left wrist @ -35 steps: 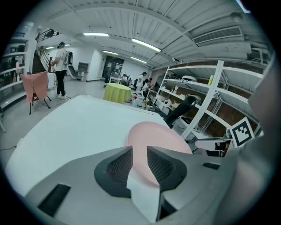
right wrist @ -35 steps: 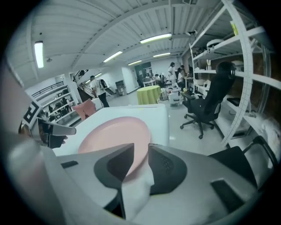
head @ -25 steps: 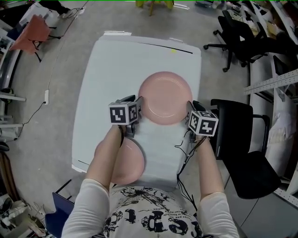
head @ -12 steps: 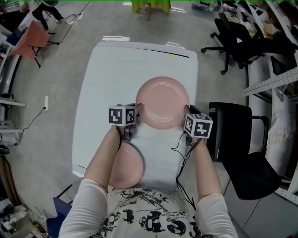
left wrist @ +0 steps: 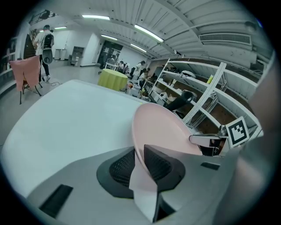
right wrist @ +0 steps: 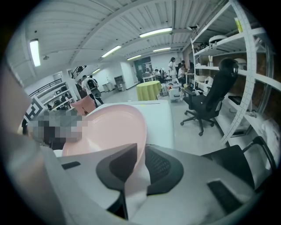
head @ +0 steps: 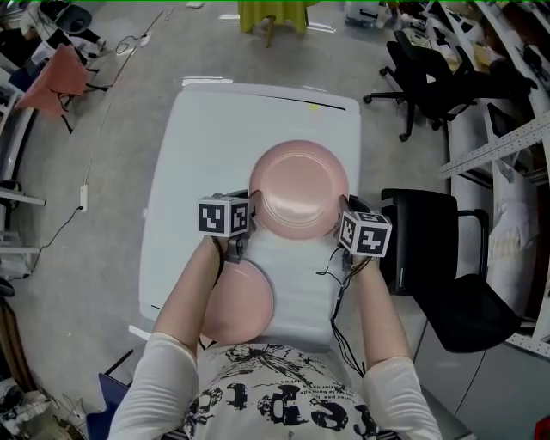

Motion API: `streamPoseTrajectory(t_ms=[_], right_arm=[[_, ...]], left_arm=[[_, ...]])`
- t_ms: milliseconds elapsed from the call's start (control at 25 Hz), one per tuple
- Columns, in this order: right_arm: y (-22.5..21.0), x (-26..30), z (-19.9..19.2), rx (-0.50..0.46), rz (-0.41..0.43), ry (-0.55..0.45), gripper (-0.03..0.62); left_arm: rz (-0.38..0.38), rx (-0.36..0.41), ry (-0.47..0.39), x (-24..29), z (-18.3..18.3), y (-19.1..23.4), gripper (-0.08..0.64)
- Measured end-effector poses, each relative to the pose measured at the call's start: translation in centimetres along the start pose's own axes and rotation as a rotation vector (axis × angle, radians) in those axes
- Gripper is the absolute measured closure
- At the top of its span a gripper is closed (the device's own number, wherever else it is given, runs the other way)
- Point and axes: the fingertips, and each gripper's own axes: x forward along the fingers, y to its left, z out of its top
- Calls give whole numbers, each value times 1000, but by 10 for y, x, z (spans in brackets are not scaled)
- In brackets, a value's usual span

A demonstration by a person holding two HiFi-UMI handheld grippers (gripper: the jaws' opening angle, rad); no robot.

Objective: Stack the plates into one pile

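Room: a large workshop hall is spreading around the scene, with a grey floor (head: 103, 172), white shelving (right wrist: 237, 52) running along the right, and a yellow-green table (head: 273, 13) standing beyond the far end.
Bench: a white bench (head: 198, 146) is lying lengthwise away from the person, its top mostly bare.
Seating: a black chair (head: 447, 284) is standing just beside the bench's right edge; office chairs (head: 430, 77) are standing farther back.
Held plate: the pink held plate (head: 299, 189) is sitting face up and roughly level over the right middle of the bench. Being round, it is showing no long axis; the line between its two gripped edges is running left to right. No view is showing whether it is touching the bench.
Second plate: the second plate (head: 245, 301) is lying flat, face up, at the near edge, partly under the person's left arm.
Left gripper: the left gripper (left wrist: 139, 165) is clenching the held plate's left rim.
Right gripper: the right gripper (right wrist: 139, 169) is clenching the right rim.
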Motion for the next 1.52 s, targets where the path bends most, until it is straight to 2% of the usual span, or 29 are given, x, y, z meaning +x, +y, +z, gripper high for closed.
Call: streamPoseTrajectory(t_ms=[280,640,1040,1520], right_arm=[[51,-43,-3,-14,-28,-42,529],[128,-96,-38,-14,-68,-85,529],[206,-151,-92,2,-72,-109,528],[267,-179,-176,25,-77,-51,528]], left_arm=[[-17,35,-19,-60,-9,11,488],[-67,70,-76,-149,-39,30,488],[-103,109,-90,-231,-97,54,487],[-59,119,-27,-283,-183,84,487]])
